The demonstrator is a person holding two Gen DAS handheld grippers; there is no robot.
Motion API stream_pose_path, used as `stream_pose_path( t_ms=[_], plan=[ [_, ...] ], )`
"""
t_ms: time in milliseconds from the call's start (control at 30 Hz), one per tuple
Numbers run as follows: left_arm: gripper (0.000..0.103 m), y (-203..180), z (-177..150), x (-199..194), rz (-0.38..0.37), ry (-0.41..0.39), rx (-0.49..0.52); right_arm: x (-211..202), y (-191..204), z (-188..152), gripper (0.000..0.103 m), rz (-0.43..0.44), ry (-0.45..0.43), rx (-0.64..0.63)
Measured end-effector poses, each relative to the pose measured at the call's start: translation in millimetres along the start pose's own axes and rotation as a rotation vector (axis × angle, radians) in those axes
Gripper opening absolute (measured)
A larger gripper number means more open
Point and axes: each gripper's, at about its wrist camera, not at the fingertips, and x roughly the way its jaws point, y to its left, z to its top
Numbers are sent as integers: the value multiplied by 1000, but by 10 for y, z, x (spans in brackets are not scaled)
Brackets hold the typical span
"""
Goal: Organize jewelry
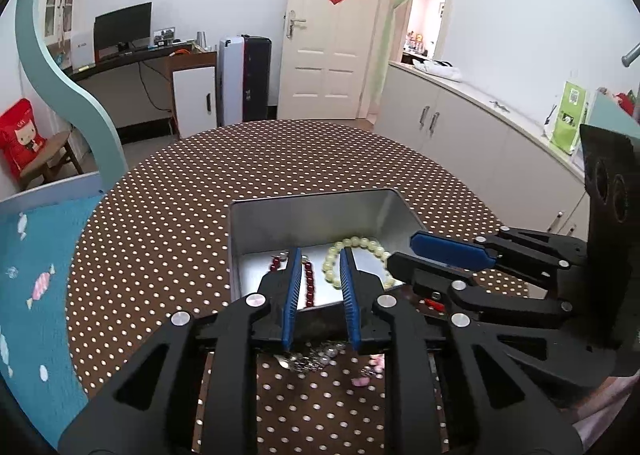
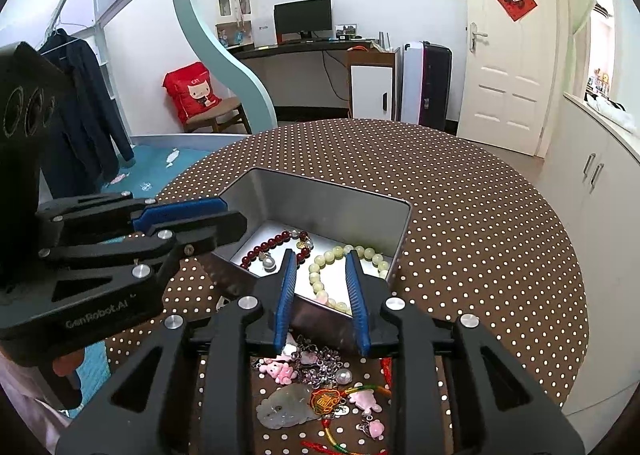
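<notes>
A silver metal tin (image 1: 280, 223) (image 2: 320, 191) sits on the round polka-dot table. Inside lie a dark red bead bracelet (image 1: 309, 281) (image 2: 268, 245), a pale green bead bracelet (image 1: 356, 243) (image 2: 326, 257) and a pearl pendant (image 2: 267, 263). My left gripper (image 1: 320, 255) is open and empty above the tin's near edge; it also shows in the right wrist view (image 2: 224, 215). My right gripper (image 2: 321, 259) is open and empty over the tin's near wall; it shows in the left wrist view (image 1: 404, 251) at the right. A loose jewelry pile (image 2: 320, 379) (image 1: 316, 359) lies on the table below the grippers: a jade pendant, pink charms, chains, red cord.
The table (image 1: 200, 195) (image 2: 480, 215) has a brown cloth with white dots. A teal bed (image 1: 40, 275) stands at the left, white cabinets (image 1: 460, 123) at the right, a desk and door behind.
</notes>
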Motion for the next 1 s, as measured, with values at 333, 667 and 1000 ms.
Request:
stream_pose_path(
  t_ms=[333, 667, 1000],
  plan=[
    [37, -85, -115, -160, 7, -6, 1, -165, -38, -82, 48, -45, -11, 23],
    [83, 41, -373, -315, 49, 8, -93, -312, -162, -412, 83, -89, 31, 110],
    [89, 24, -649, -324, 78, 62, -104, -349, -146, -759, 83, -65, 90, 138]
  ],
)
